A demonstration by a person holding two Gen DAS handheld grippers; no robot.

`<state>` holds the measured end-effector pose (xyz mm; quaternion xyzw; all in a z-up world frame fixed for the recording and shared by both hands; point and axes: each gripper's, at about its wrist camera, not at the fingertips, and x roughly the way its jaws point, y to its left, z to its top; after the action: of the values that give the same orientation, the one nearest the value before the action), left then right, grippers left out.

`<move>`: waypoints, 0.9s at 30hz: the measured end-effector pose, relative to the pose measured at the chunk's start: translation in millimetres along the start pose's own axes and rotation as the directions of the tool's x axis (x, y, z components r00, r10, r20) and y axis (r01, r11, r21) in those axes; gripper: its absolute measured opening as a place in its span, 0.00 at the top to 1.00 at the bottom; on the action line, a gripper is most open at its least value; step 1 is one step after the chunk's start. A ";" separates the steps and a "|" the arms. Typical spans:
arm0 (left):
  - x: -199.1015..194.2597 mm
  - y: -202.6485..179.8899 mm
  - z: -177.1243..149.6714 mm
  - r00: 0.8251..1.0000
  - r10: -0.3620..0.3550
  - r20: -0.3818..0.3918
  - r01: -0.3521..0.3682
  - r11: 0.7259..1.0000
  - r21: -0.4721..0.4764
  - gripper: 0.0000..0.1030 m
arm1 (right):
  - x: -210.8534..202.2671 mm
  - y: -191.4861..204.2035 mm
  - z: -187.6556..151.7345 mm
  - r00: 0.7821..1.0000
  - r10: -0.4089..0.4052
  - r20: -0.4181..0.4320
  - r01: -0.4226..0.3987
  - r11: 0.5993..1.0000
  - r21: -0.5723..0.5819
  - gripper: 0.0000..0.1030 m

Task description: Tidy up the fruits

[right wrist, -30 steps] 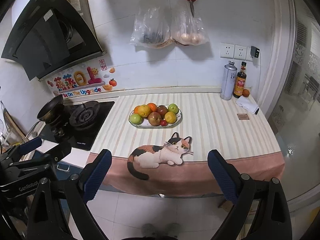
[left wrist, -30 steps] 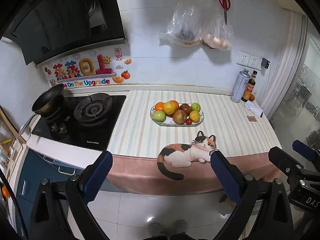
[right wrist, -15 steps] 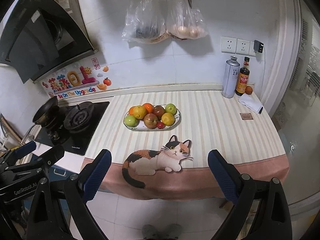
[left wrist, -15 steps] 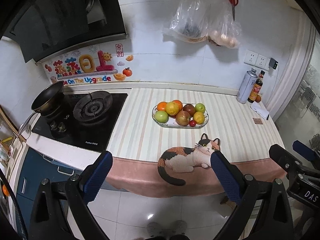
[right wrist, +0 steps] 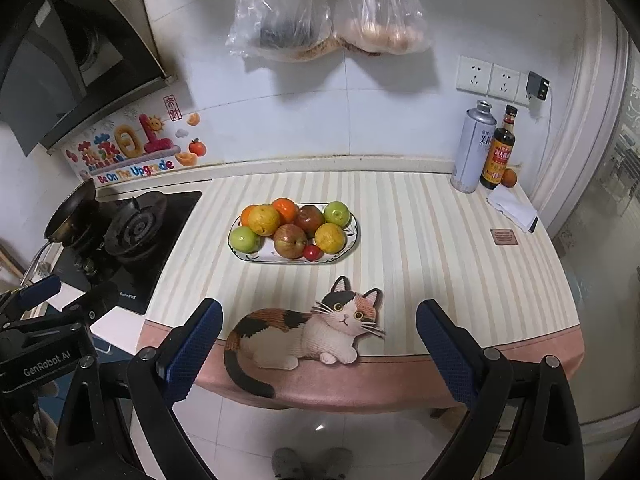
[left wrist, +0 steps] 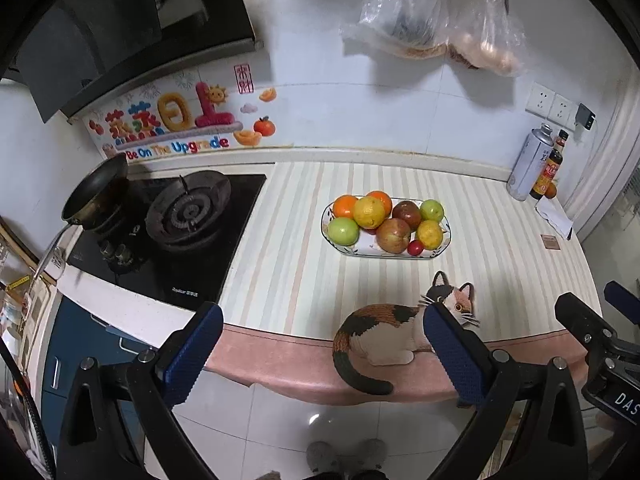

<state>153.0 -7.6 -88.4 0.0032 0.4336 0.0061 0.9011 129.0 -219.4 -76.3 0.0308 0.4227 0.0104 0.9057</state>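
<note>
A white oval plate sits mid-counter, piled with several fruits: oranges, green apples, red apples, yellow citrus and a small red fruit. A lone small orange sits at the far right behind the bottles. My left gripper is open and empty, in front of the counter edge, well short of the plate. My right gripper is open and empty, also before the counter edge. Each gripper shows at the edge of the other's view.
A gas hob with a small pan is at the left. A metal can and sauce bottle stand at the back right, with a white cloth. Plastic bags hang on the wall. A cat picture marks the tablecloth's front.
Both grippers have moved forward toward the counter; the plate of fruit looks larger and closer. Both stay open and empty.
</note>
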 end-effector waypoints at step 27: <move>16.5 -2.5 2.1 0.999 -0.018 -0.037 0.018 1.000 -0.005 0.00 | 22.3 6.4 -0.6 0.998 0.008 -0.054 -0.009 1.000 -0.010 0.03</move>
<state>165.0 -9.9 -100.0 -0.0027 0.4502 -0.0009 0.8929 142.9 -212.0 -93.3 0.0277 0.4469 0.0173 0.8940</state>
